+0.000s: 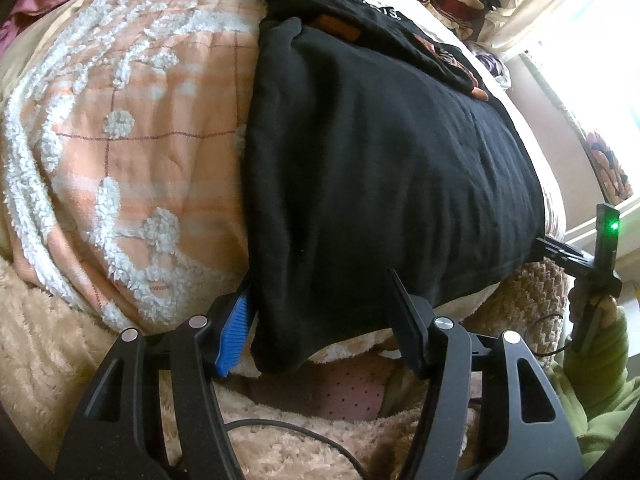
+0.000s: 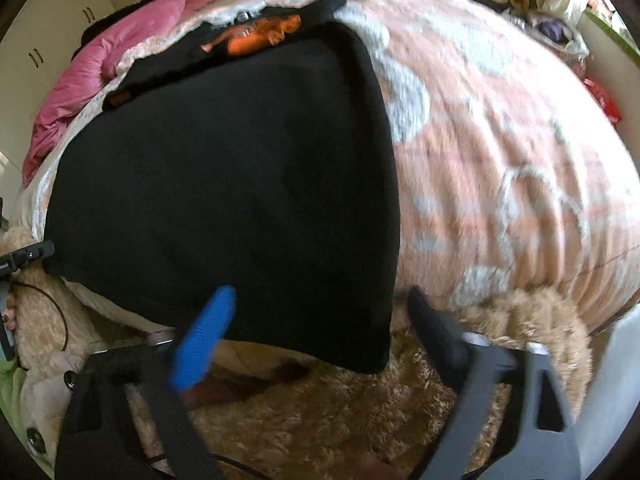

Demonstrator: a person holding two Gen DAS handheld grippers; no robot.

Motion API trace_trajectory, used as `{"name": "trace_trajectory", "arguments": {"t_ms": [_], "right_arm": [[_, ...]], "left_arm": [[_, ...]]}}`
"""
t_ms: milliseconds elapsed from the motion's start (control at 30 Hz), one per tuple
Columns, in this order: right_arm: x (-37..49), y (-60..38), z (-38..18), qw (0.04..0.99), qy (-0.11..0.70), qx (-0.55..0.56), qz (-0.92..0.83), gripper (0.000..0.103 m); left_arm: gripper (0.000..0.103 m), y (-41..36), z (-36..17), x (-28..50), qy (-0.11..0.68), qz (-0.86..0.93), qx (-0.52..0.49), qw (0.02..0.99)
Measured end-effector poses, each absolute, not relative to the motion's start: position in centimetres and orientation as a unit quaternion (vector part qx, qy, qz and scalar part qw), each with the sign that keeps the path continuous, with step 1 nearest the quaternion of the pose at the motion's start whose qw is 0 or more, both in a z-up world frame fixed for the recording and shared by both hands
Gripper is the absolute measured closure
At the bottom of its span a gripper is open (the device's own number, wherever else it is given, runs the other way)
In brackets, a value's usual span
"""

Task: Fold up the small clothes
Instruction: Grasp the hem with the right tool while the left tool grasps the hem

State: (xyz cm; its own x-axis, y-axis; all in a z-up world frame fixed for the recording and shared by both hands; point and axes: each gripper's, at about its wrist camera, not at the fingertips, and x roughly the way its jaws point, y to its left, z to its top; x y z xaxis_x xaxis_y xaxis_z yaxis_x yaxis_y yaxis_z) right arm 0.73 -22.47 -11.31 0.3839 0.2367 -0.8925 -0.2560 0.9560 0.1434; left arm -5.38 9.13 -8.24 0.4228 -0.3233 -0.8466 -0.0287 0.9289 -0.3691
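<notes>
A shaggy tan blanket [image 2: 320, 408] is covering the bed's near edge. The left gripper [image 1: 320, 320] and right gripper [image 2: 320, 320] are hovering part-open astride the black garment's [image 1: 380, 160] near corners; a peach quilt [image 2: 500, 140] is spreading toward twelve o'clock.

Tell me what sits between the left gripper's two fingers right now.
The near corner of the black garment hangs between the left gripper fingers; the left wrist view shows this, with the pink dotted fabric below.

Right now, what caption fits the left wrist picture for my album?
Left tool open around the near corner of a black garment on a peach blanket.
</notes>
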Motion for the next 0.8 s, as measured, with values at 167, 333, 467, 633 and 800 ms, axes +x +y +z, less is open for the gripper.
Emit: {"name": "trace_trajectory", "arguments": {"t_ms": [167,333,467,633,800], "right_arm": [[0.5,-23.0,-11.3,0.835,0.529,-0.010,0.152,0.071],[-0.1,-23.5,-9.7,0.842,0.508,0.006,0.184,0.096],[-0.2,-23.9,-7.1,0.854,0.467,0.046,0.224,0.096],[0.8,-24.0,-2.8,0.877,0.404,0.075,0.248,0.096],[1.8,-23.9,0.4,0.895,0.355,0.082,0.256,0.096]], "left_arm": [[0.068,9.6,-8.4,-5.1,0.531,-0.082,-0.159,0.828],[0.091,10.4,-8.0,-5.3,0.528,-0.084,-0.164,0.829],[0.100,11.3,-5.4,-5.4,0.493,-0.091,-0.157,0.851],[0.100,12.0,-2.0,-4.6,0.452,-0.102,-0.148,0.874],[0.100,12.6,0.2,-3.5,0.427,-0.115,-0.160,0.883]]}}
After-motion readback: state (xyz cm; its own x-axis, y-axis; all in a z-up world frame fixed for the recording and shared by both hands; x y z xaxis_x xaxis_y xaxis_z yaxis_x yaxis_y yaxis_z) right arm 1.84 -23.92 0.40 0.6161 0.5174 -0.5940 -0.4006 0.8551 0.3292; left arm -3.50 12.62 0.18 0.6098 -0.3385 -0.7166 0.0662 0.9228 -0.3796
